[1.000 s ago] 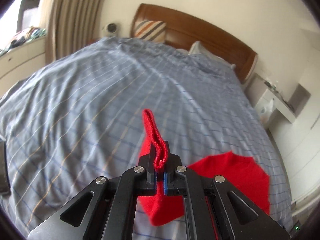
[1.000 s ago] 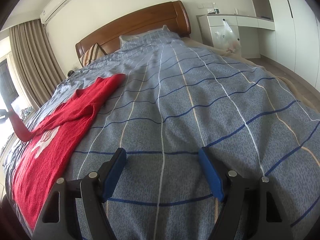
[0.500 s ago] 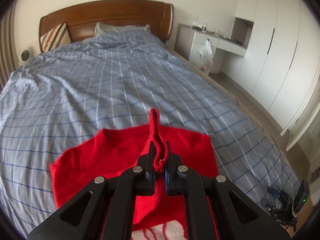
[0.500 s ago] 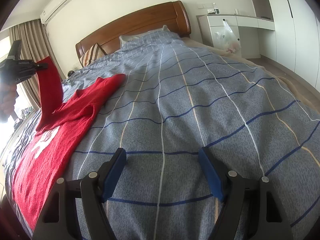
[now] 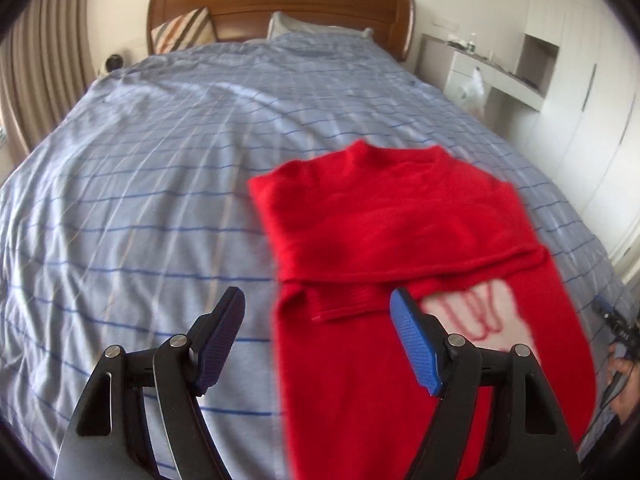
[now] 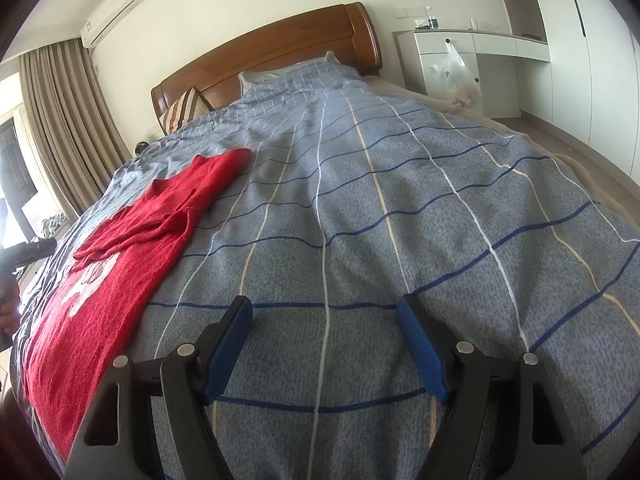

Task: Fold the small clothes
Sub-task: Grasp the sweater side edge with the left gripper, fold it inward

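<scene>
Left wrist view: I'm looking down my left gripper (image 5: 318, 336) at the bed. Its jaws have just been opening and are now standing wide w/ nothing between the blue pads; the edge of the red sweater (image 5: 400, 232) is lying under the gap, not pinched. The sweater is spread flat on the blue checked bedspread (image 5: 140, 200), toward the right side of the bed, neck pointing at the wooden headboard (image 5: 280, 4). One sleeve is lying folded across the chest, just above a white patch w/ red lettering. A striped cushion (image 5: 184, 32) and a pale pillow (image 5: 316, 28) are leaning at the headboard. Beige curtains (image 5: 36, 60) are hanging on the left, white cabinets (image 5: 580, 100) & a desk w/ a plastic bag (image 5: 474, 88) are standing on the right. Picture is somewhat blurred.

Right wrist view: I'm keeping my right gripper (image 6: 324, 340) low over bare bedspread (image 6: 400, 220), jaws spread apart, nothing in them. The sweater (image 6: 120, 260) is lying well off to the left, near the bed's left edge, apart from this gripper. At the far left edge, part of the left gripper (image 6: 28, 252) & a bit of my hand are showing, too cut off to read there. An AC unit (image 6: 114, 12) is sitting high on the wall above the curtains (image 6: 60, 120); headboard (image 6: 272, 52), cushion (image 6: 184, 108), desk bag (image 6: 456, 76) & white cabinets (image 6: 568, 60) are filling the rear of the room.
</scene>
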